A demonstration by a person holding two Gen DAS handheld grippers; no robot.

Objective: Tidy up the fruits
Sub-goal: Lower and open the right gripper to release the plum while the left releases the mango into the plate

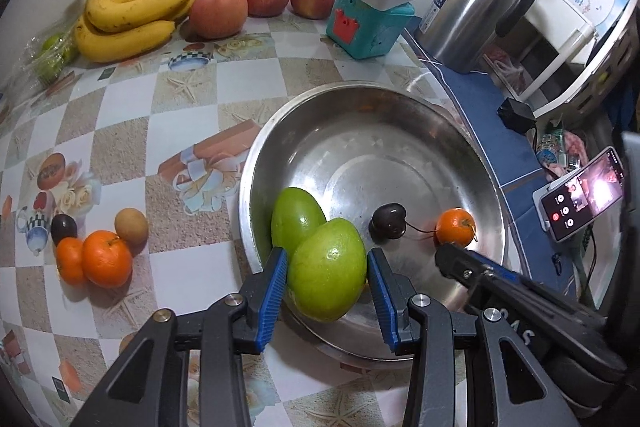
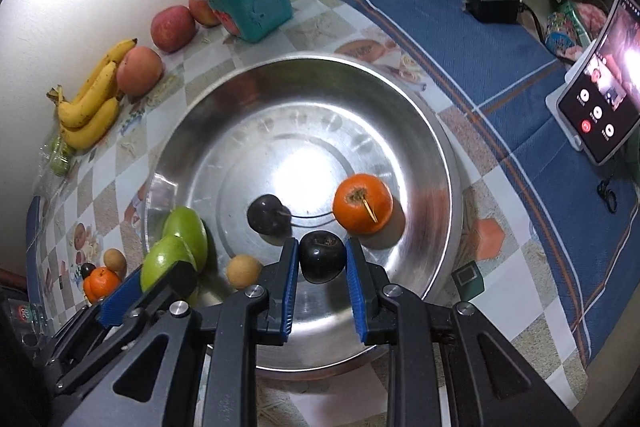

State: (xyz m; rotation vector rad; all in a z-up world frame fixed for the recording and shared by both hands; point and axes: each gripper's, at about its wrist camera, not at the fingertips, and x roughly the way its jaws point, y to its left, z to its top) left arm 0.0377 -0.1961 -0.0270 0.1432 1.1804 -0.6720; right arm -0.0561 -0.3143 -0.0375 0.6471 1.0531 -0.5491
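A steel bowl (image 1: 472, 155) (image 2: 436, 131) holds a green mango (image 1: 296, 219), a dark cherry (image 1: 387, 221) (image 2: 266, 215), an orange tangerine (image 1: 455, 227) (image 2: 362, 203) and a small tan fruit (image 2: 242, 270). My left gripper (image 1: 327, 281) is shut on a second green mango (image 1: 326, 279) (image 2: 166, 261) over the bowl's near-left rim. My right gripper (image 2: 322, 263) is shut on a dark plum (image 2: 322, 261) just above the bowl's near side; its arm shows in the left wrist view (image 1: 520, 291).
On the checked tablecloth lie two tangerines (image 1: 106, 263), a tan fruit (image 1: 131, 225) and a dark fruit (image 1: 63, 228). Bananas (image 1: 132, 11), three apples (image 1: 218, 11), a teal box (image 1: 368, 23), a steel kettle (image 1: 476, 7) and a phone (image 1: 582, 193) stand around.
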